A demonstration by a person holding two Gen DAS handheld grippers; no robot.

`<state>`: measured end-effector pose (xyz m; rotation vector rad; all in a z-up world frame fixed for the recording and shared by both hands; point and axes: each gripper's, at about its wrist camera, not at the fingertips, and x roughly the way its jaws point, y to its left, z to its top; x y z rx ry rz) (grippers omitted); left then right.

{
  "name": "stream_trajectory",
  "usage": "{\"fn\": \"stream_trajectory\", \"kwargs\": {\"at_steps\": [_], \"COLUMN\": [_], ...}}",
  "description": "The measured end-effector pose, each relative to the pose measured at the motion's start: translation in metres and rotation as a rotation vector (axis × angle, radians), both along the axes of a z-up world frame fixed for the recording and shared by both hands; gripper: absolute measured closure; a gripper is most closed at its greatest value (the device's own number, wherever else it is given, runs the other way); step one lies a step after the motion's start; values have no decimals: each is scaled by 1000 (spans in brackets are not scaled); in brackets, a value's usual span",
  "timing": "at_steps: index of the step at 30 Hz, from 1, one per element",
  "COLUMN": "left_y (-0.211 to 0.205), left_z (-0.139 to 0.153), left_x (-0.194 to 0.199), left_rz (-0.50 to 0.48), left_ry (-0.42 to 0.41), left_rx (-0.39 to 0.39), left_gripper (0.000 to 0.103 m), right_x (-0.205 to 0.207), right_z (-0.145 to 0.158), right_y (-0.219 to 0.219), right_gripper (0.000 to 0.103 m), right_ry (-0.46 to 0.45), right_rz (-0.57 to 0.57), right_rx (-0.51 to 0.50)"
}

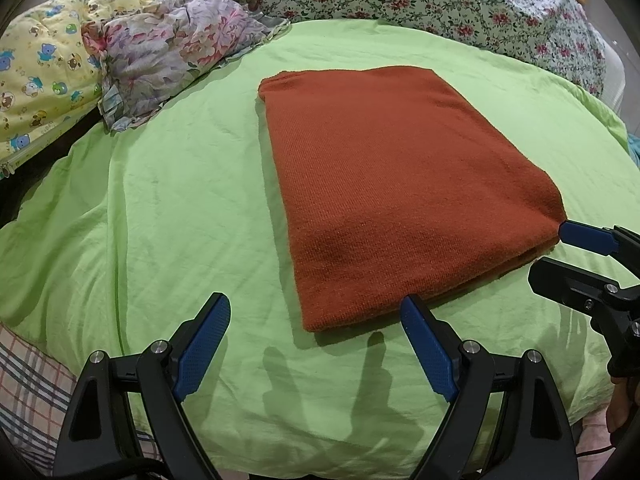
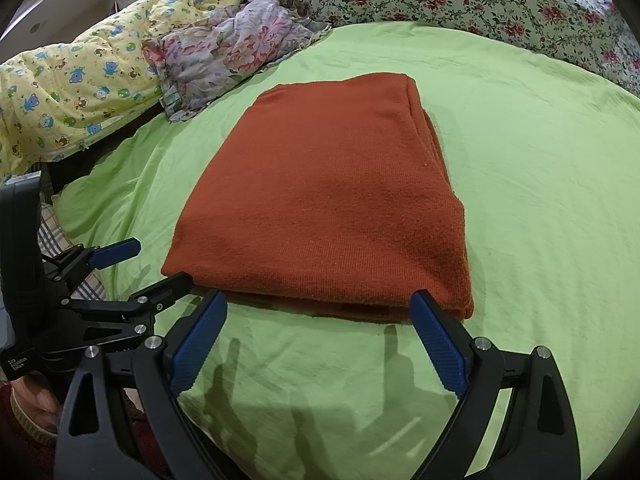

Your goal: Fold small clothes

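Observation:
A rust-orange knitted garment (image 1: 392,184) lies folded in a flat rectangle on the green sheet (image 1: 168,208); it also shows in the right wrist view (image 2: 332,216). My left gripper (image 1: 316,312) is open and empty, just in front of the garment's near edge. My right gripper (image 2: 318,306) is open and empty, its fingertips at the garment's near folded edge. The right gripper also shows in the left wrist view (image 1: 556,248), open beside the garment's right corner. The left gripper shows in the right wrist view (image 2: 160,264), open at the garment's left corner.
A yellow cartoon-print quilt (image 1: 44,72) and a crumpled floral cloth (image 1: 168,48) lie at the back left. A floral-print bedcover (image 1: 460,4) runs along the back. A plaid fabric (image 1: 28,392) shows at the bed's near left edge.

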<state>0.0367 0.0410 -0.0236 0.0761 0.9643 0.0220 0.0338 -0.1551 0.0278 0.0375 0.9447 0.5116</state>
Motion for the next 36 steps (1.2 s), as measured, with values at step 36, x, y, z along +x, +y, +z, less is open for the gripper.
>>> {"fn": "stream_trajectory", "kwargs": {"at_steps": [36], "left_y": [-2], "left_z": [2], "left_x": [-5], "left_rz": [1], "left_ry": [-1], "left_rx": [1], "left_gripper": [15], "right_x": [-2], "right_z": [2], "right_y": [2], "right_gripper": [10], "right_ry": [-1], "right_rz": [0], "right_rx": [7]}}
